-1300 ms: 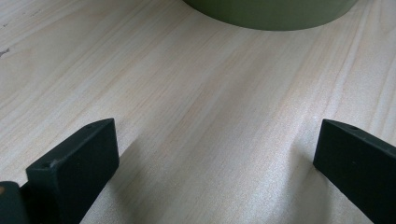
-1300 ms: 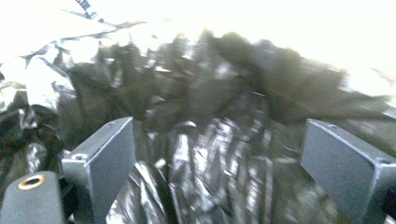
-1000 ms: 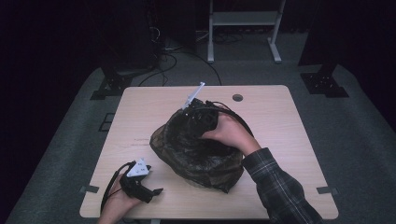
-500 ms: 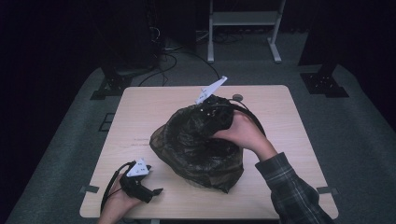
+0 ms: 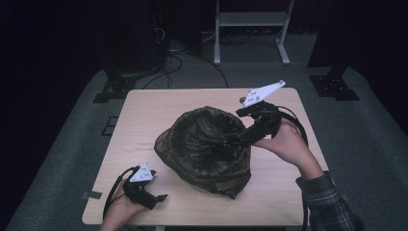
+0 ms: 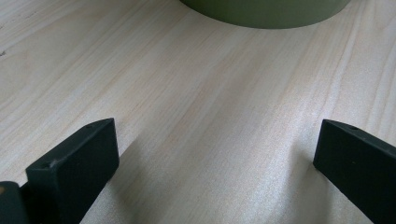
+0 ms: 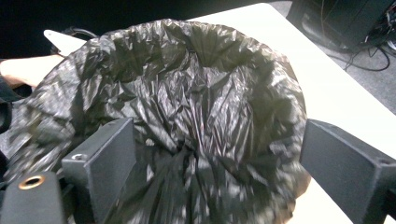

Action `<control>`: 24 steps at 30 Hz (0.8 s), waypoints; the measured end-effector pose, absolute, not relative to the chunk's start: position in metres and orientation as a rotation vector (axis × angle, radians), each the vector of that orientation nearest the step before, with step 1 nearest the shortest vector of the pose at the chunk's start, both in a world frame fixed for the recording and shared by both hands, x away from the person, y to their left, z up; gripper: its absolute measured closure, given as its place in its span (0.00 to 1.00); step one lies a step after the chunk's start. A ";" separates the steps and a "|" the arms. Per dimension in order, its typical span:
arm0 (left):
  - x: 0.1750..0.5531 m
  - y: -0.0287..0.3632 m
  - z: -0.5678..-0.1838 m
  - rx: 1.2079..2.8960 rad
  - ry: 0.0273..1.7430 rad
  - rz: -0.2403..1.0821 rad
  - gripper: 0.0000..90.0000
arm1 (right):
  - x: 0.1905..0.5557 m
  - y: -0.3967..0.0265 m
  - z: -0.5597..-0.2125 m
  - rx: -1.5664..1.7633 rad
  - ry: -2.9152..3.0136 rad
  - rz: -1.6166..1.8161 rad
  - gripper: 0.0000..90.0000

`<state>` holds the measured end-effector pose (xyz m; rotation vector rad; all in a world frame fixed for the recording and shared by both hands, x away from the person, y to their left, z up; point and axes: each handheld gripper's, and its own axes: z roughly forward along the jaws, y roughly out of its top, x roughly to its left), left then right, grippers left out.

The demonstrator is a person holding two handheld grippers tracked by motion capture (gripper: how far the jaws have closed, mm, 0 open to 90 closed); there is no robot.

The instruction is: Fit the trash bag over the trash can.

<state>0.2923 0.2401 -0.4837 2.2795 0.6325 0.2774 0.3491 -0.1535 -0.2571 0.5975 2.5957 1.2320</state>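
Our two claws at the bin bag

Nearest us, our left gripper (image 5: 155, 196) rests spread on the table (image 5: 144, 120). Mid-table sits the black bag (image 5: 207, 144) over its bin; our right gripper (image 5: 231, 142), jaws wide, reaches into its mouth.

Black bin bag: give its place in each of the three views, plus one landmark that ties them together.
High view: black bin bag at table centre, mouth open, right gripper at its right edge.
Left gripper view: no bag here; a green curved base at the top edge, possibly the bin that it lines.
Right gripper view: bag across the middle, between the open jaws.
Shared landmark: the pale wooden table.
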 end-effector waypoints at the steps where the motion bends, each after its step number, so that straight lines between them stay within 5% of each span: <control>1: 0.292 0.240 -0.484 2.281 0.632 0.279 0.00 | 0.346 -0.159 -0.257 0.595 2.588 1.234 0.11; 24: 0.292 0.240 -0.484 2.281 0.632 0.279 0.00 | 0.304 -0.211 -0.317 0.688 2.532 1.251 0.11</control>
